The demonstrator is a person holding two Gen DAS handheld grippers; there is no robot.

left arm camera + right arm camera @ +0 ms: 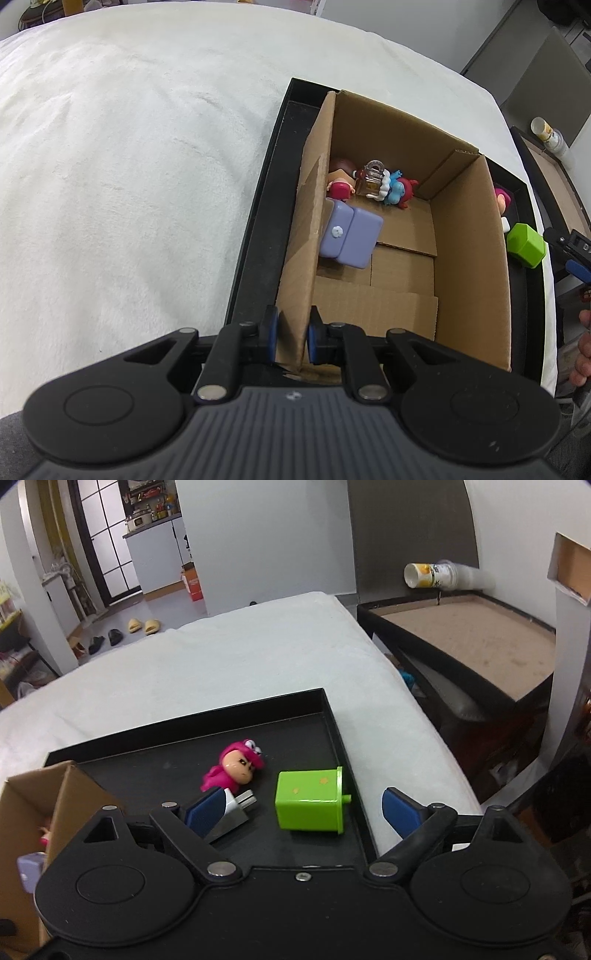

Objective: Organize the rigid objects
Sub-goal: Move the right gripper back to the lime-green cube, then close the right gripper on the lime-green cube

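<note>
An open cardboard box [469, 258] stands in a black tray [258, 221]. My left gripper [291, 339] is shut on the box's left wall at its near end. Inside lie a lilac case [349, 234], a small glass bottle [373, 181] and toy figures [399, 190]. My right gripper [301, 808] is open over the tray's [184, 716] right corner. A green cube [308, 799] lies on its side between the fingers, and neither pad touches it. A white plug [232, 812] sits by the left finger, and a pink figure [236, 768] lies beyond it.
The tray rests on a white fleece cover [129, 166] whose right edge drops off close to the tray. Beyond that edge is a low brown-topped table [472, 635] with stacked paper cups [443, 576]. A person's fingers [583, 354] show at the right.
</note>
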